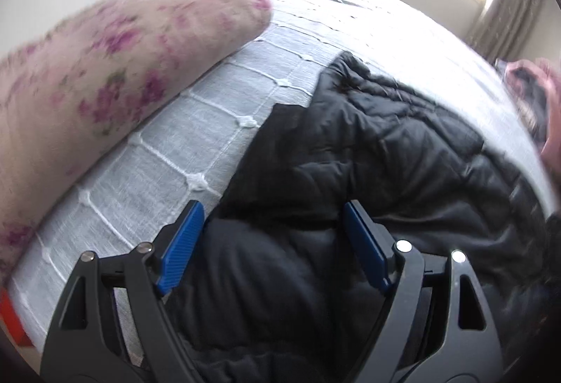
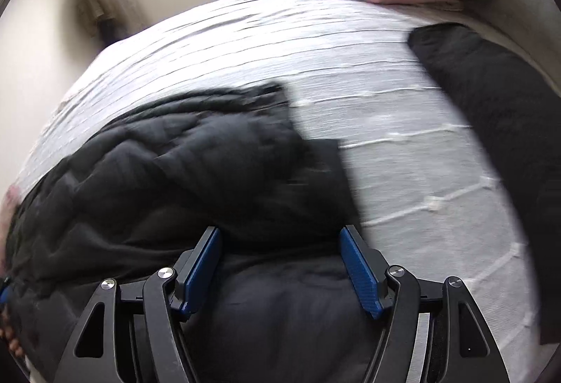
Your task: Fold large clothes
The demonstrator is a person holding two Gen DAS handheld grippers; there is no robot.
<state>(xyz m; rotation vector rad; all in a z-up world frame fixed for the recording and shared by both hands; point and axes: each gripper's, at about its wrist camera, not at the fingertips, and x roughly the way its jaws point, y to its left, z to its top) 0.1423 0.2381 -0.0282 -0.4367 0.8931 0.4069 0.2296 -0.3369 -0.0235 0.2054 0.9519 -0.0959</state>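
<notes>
A black quilted jacket (image 1: 368, 144) lies bunched on the white bedspread (image 1: 196, 123), near a floral pillow (image 1: 105, 56). It looks puffy, soft, light and somewhat slick, so a pinch at a hem or seam edge should hold best. The left gripper (image 1: 273, 242) and right gripper (image 2: 280, 263) both hang over it with jaws wide apart, gripping nothing.

Open white bedspread (image 2: 403, 123) right of black puffer jacket (image 2: 196, 172), floral pillow (image 1: 105, 60) blocking left, dark cushion (image 2: 498, 123) blocking right

Two close wrist views angled down over the bed (image 1: 228, 123), both sharing the black jacket (image 2: 182, 172).
</notes>
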